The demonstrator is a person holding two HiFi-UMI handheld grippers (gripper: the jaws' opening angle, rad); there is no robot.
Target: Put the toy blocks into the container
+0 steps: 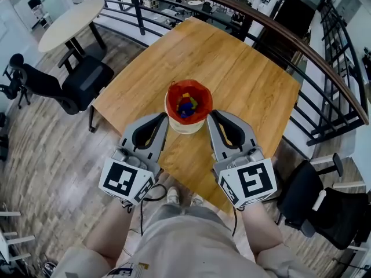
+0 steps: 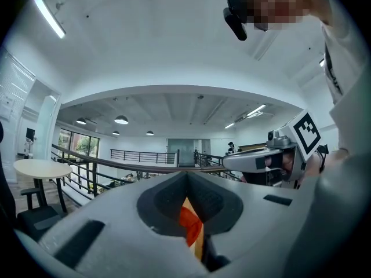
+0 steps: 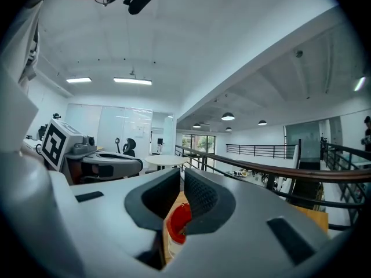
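Observation:
A cream container (image 1: pixel 186 125) lined with a red bag stands on the wooden table (image 1: pixel 232 68), with coloured toy blocks (image 1: pixel 186 105) inside it. My left gripper (image 1: pixel 164 118) hangs just left of the container and my right gripper (image 1: pixel 212 114) just right of it, both above the table's near edge. Each has its jaws shut with nothing between them. In the left gripper view the left gripper (image 2: pixel 186 175) has its tips together, and the red liner (image 2: pixel 188 225) shows below them. The right gripper view shows the right gripper (image 3: pixel 181 175) the same way, with the container (image 3: pixel 178 222) beneath.
A black office chair (image 1: pixel 75 86) and a round white table (image 1: pixel 72 19) stand to the left. A curved railing (image 1: pixel 290 45) runs behind the wooden table. Another black chair (image 1: pixel 324 207) stands at the right. The person's legs are below the table's near edge.

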